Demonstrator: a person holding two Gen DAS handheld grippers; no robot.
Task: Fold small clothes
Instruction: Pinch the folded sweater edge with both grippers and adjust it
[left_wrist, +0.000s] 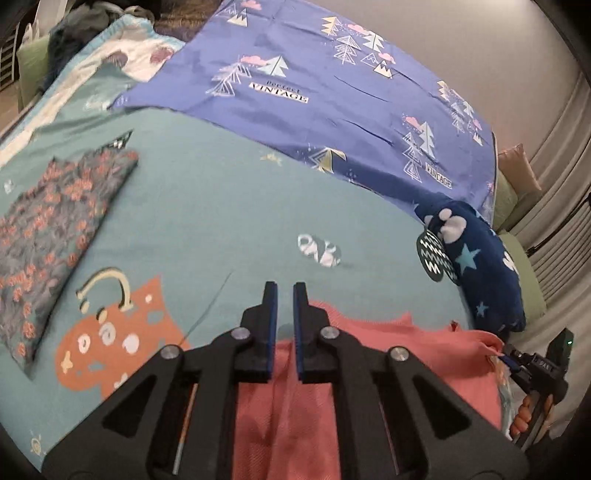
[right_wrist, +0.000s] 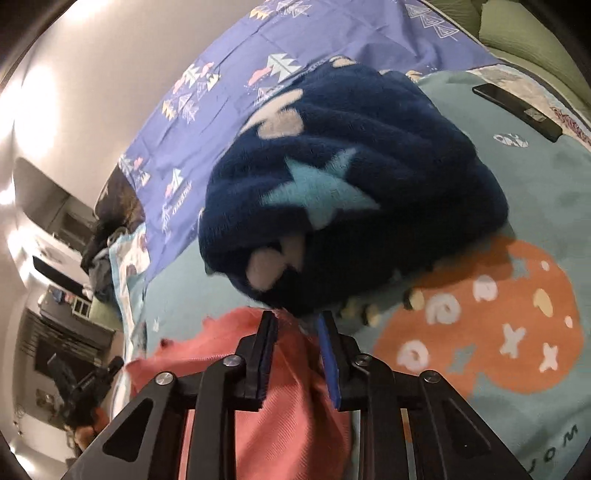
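The salmon-pink knitted garment (left_wrist: 369, 369) lies on the teal patterned bedspread (left_wrist: 221, 206), its corner seemingly pinched by the right gripper (right_wrist: 295, 350), the left gripper (left_wrist: 285, 332) slightly parted above it; next comes a fold.

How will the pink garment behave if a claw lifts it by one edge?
Likely floppy: the pink garment already rumples and drapes around the right claw. Probably light, since it looks like thin knit. Unlikely to slip, given the textured weave and padded fingers.
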